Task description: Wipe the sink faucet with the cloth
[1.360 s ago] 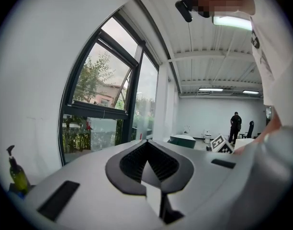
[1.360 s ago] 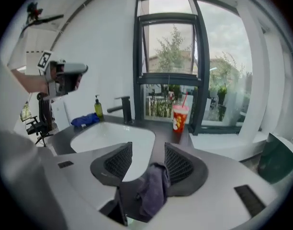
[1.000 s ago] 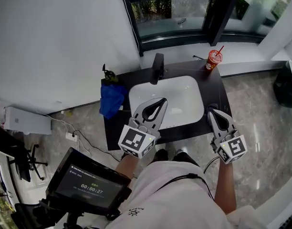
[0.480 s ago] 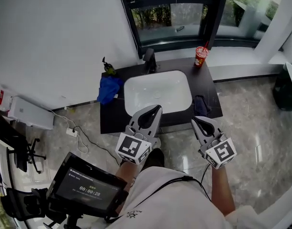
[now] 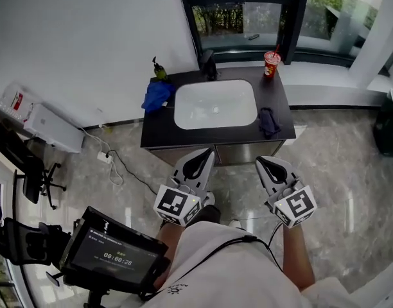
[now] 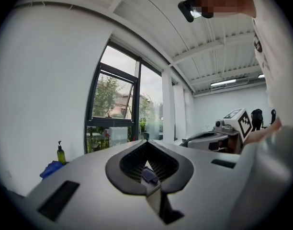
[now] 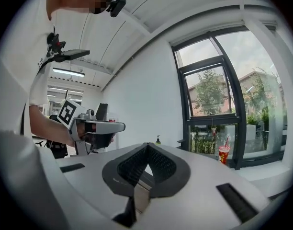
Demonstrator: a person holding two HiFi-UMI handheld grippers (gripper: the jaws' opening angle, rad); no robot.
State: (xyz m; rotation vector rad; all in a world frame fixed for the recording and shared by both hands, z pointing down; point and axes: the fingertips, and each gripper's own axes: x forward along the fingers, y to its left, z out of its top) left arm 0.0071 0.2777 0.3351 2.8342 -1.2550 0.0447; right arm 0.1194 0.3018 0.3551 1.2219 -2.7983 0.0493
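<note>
We stand well back from the sink (image 5: 203, 111); left gripper (image 5: 209, 151) and right gripper (image 5: 260, 160) closed, empty; dark cloth (image 5: 268, 122) crumpled on the counter (image 5: 159, 132), right of the basin; faucet (image 5: 209, 65) behind; soft, light, probably limp; we'd pinch a raised fold.

Wht sink (image 5: 196, 115), blk counter (image 5: 159, 132), blue cloth (image 5: 157, 95), red cup (image 5: 271, 63), gry floor (image 5: 350, 172).

Bright office-style room: white sink (image 5: 215, 104) in a dark tabletop (image 5: 203, 136) beneath tall windows (image 5: 241, 18), glossy stone-tile floor (image 5: 350, 172), black office chair (image 5: 33, 178) at left, strip lights (image 6: 223, 83) on a white ceiling.
</note>
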